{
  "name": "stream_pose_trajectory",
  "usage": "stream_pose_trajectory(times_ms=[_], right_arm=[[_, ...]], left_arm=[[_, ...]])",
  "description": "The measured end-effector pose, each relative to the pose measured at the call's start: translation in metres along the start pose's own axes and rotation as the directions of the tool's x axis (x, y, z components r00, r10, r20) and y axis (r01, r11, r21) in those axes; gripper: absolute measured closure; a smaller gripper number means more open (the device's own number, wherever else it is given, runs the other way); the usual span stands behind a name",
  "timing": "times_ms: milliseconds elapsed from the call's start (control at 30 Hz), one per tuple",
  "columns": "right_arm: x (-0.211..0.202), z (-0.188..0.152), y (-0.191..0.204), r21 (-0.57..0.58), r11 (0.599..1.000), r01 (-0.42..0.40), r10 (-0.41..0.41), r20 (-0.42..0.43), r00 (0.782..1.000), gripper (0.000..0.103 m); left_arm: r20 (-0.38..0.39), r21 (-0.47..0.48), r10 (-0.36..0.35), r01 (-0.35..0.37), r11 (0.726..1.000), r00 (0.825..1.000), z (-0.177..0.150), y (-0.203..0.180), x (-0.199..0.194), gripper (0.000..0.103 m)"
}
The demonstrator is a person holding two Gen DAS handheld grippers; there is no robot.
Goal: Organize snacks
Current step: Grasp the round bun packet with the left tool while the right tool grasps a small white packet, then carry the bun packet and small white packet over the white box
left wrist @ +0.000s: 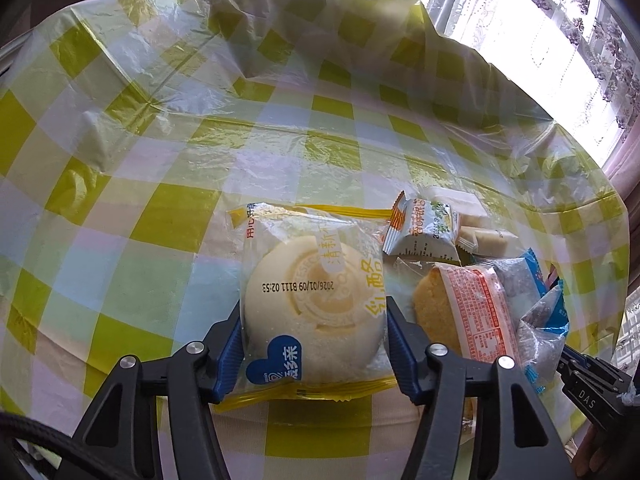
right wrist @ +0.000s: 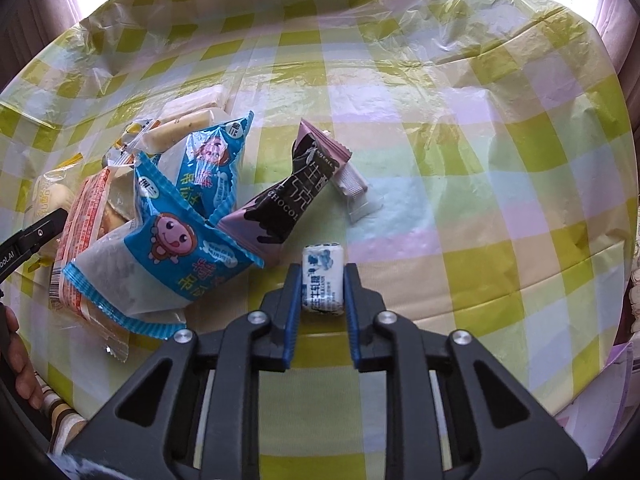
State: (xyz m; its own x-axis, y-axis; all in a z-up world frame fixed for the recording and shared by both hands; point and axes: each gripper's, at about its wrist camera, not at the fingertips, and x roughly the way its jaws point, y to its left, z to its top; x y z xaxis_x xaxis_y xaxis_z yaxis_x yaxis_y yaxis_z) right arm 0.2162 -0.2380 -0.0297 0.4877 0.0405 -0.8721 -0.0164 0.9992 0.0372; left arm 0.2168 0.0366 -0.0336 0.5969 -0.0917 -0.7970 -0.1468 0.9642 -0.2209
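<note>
A round pale cake in a clear packet [left wrist: 308, 296] lies on the green-checked tablecloth [left wrist: 160, 200]. My left gripper [left wrist: 313, 306] is shut on it, one blue pad against each side. In the right wrist view, a small white-and-blue wrapped candy [right wrist: 323, 280] sits between the blue pads of my right gripper [right wrist: 323, 270], which is shut on it, down at the cloth [right wrist: 440, 160]. The pile of other snacks lies between the two grippers.
Beside the round cake are a yellow cake slice with a red label [left wrist: 460, 312], a small orange-and-white packet [left wrist: 420, 232] and white bars [left wrist: 484, 236]. Two blue cartoon packets [right wrist: 180, 256] and a purple-black chocolate packet [right wrist: 292, 196] lie left of the candy. A window [left wrist: 520, 20] is behind.
</note>
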Motion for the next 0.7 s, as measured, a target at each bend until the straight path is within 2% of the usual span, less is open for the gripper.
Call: stream_pose_trajectory(times_ms=[300,700], right_arm=[[-0.016,-0.008,-0.012,0.022,1.000,0.019,-0.020,0.020,1.000,0.080],[-0.051,-0.024,-0.033,0.068,0.998,0.018,-0.022,0.061,0.998,0.080]], left_arm=[[0.029,-0.012,0.026,-0.026,1.000,0.999,-0.005,0.000,-0.025,0.041],[0.092,0.016,-0.018,0.016,1.000,0.996,-0.017,-0.020,-0.072,0.041]])
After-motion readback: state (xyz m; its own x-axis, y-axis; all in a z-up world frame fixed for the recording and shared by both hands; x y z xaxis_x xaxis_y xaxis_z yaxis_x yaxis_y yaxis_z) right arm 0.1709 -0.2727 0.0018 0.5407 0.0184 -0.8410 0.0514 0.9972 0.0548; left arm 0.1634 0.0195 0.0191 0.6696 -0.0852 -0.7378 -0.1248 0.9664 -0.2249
